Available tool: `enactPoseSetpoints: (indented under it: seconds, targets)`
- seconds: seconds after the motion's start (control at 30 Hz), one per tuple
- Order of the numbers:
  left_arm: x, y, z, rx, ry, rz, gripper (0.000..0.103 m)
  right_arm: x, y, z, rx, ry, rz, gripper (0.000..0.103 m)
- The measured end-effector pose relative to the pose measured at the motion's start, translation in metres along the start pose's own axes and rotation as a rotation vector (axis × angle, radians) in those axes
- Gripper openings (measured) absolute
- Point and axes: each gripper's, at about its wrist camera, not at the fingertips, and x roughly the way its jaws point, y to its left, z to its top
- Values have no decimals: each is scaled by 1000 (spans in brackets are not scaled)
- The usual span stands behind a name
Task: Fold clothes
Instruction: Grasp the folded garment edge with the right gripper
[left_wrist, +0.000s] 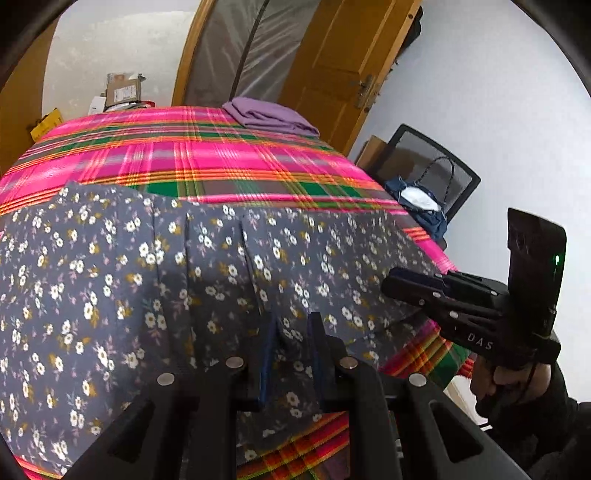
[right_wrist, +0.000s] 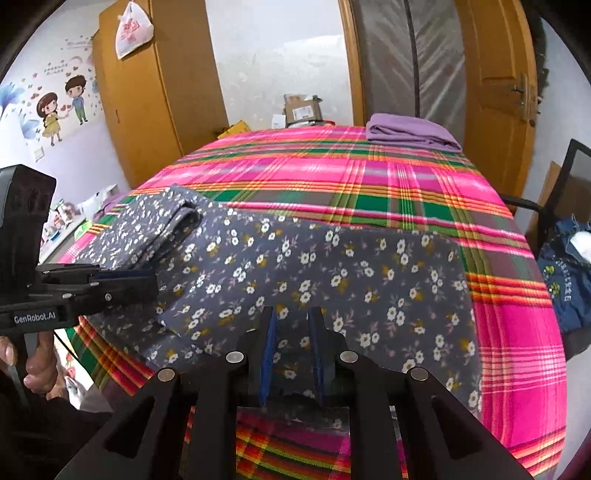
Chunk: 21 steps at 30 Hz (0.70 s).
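A grey floral garment (right_wrist: 295, 266) lies spread across the near part of a bed covered with a pink plaid bedspread (right_wrist: 332, 177). Its long axis runs side to side along the near edge of the bed, from the left-hand end, where a section is already doubled over into a thick fold (right_wrist: 162, 225), to the right-hand end, which reaches almost to the bed's side edge. Which end is the top of the garment cannot be told.

Both tools grip the near hem. The left hand-held gripper (left_wrist: 291, 354) has its 2 blue pads clenched on a pinch of the floral cloth, and the right hand-held gripper (right_wrist: 291, 350) likewise clamps the hem further toward the right end; in the left wrist view it shows side-on at the garment's right corner (left_wrist: 402, 288).

As for progress, 1 folded purple garment (right_wrist: 410, 136) sits at the far corner of the bed, so at least that piece looks finished. The floral piece seems only partly done: its left end is doubled, but the main lengthwise folds are probably still to come, likely starting with lifting the held hem toward the far edge.
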Motion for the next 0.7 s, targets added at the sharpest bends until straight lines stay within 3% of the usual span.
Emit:
enactPoseSetpoints:
  seconds: [0.27, 0.33, 0.4, 0.7]
  targets:
    - [-7, 3, 0, 9, -13, -5, 17, -28, -39, 2, 114, -48, -51, 19]
    - [-10, 3, 1, 9, -29, -12, 17, -38, -57, 0, 178, -65, -67, 29]
    - [-11, 3, 3, 11, -33, -17, 17, -46, -80, -4, 269, -74, -68, 33]
    - [-6, -2, 3, 29, -21, -16, 17, -47, -134, -31, 540, -31, 94, 43]
